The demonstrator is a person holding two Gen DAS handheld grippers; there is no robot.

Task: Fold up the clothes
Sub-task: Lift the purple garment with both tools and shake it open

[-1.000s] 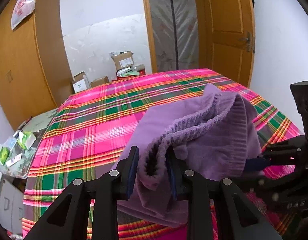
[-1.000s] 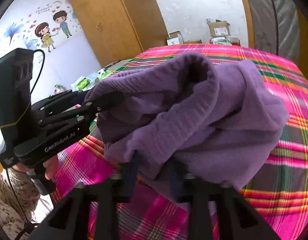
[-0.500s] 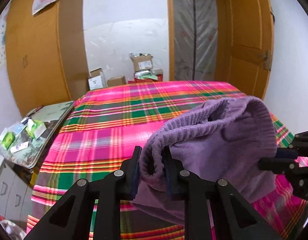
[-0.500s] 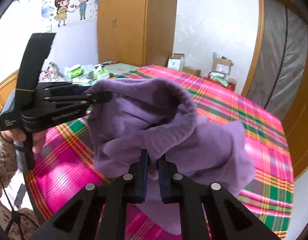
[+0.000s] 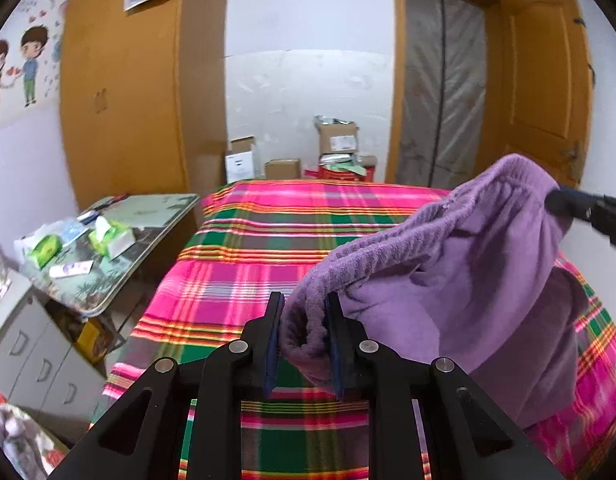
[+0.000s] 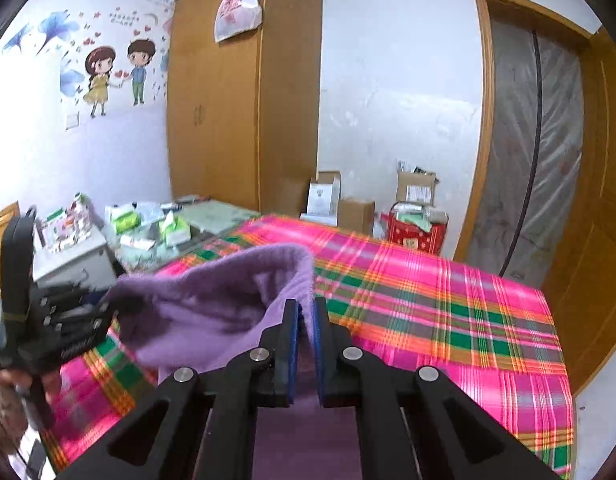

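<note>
A purple knit garment (image 5: 460,280) hangs in the air between both grippers above the bed with the pink and green plaid cover (image 5: 276,232). My left gripper (image 5: 304,332) is shut on a ribbed edge of the garment. My right gripper (image 6: 306,320) is shut on another edge of the garment (image 6: 212,308). In the left wrist view the right gripper's tip (image 5: 584,208) shows at the far right, pinching the cloth. In the right wrist view the left gripper (image 6: 108,308) shows at the left. The garment's lower part hangs down toward the bed.
A low table (image 5: 108,248) with tissue packs and small items stands left of the bed (image 6: 428,300). A wooden wardrobe (image 5: 124,92), cardboard boxes (image 5: 336,140) and a wooden door (image 5: 548,80) line the far wall. White drawers (image 5: 28,344) stand at the near left.
Both grippers have lifted the purple garment up off the bed and moved apart, so the cloth now hangs stretched between them. Both views have tilted up toward the far wall.
</note>
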